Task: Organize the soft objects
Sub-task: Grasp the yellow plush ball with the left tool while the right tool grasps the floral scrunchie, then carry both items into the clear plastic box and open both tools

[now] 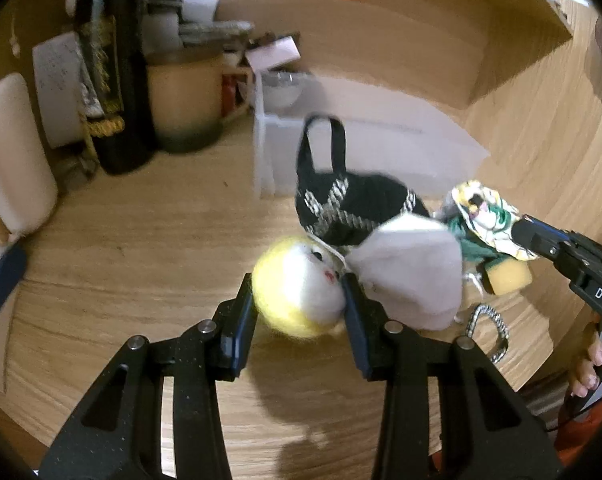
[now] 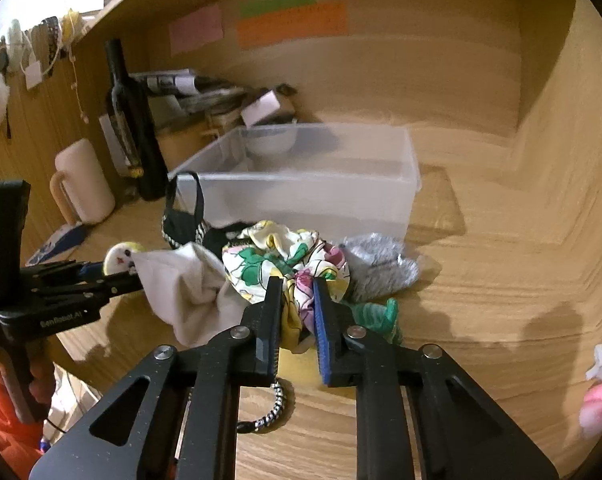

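Right up close, the left gripper has its jaws spread about as wide as the round yellow-and-white plush toy sitting between them, both pads pressed against its sides, so that looks like a hold. Over on the right, the right gripper is nearly closed, pinching a fold of the floral scrunchie at the near edge of the pile.

Both claws are loaded at the pickup step, I'd say, and nothing soft seems to have gone into the clear plastic bin yet. That bin stands just beyond the pile on the wooden desk. Next up, each piece needs lifting free of its neighbours: the white cloth touches the plush, and the scrunchie sits bunched against other fabric, so a snag is possible.

The right wrist view shows the whole bin, a grey knitted piece to the right of the scrunchie, a green item near the jaws, and a pink object well apart at far right. The left view alone shows the black patterned pouch with its strap loop clearly, plus a yellow sponge under the right claw.
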